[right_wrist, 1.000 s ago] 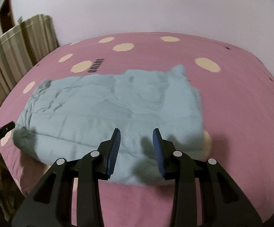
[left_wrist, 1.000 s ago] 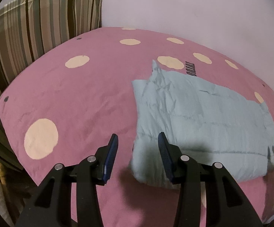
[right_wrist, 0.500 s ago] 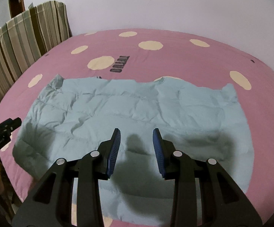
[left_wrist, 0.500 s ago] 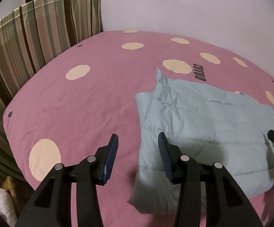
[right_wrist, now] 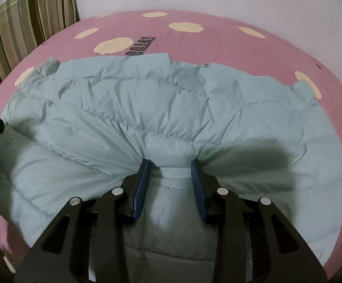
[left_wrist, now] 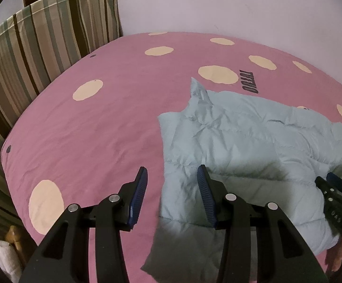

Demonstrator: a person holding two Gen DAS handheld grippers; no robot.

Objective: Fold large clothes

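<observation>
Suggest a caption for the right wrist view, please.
Right gripper over a light blue quilted jacket spread on a pink spotted bedsheet.

The quilted jacket (right_wrist: 171, 108) is pale blue-green. The bed cover (left_wrist: 95, 127) is pink with scattered cream dots and a dark printed word. The cloth (left_wrist: 41, 47) behind it carries grey-green, beige and dark brown stripes. The wall (left_wrist: 218, 7) is pale lilac-white. Both tools are black with blue pads (right_wrist: 142, 186).
</observation>
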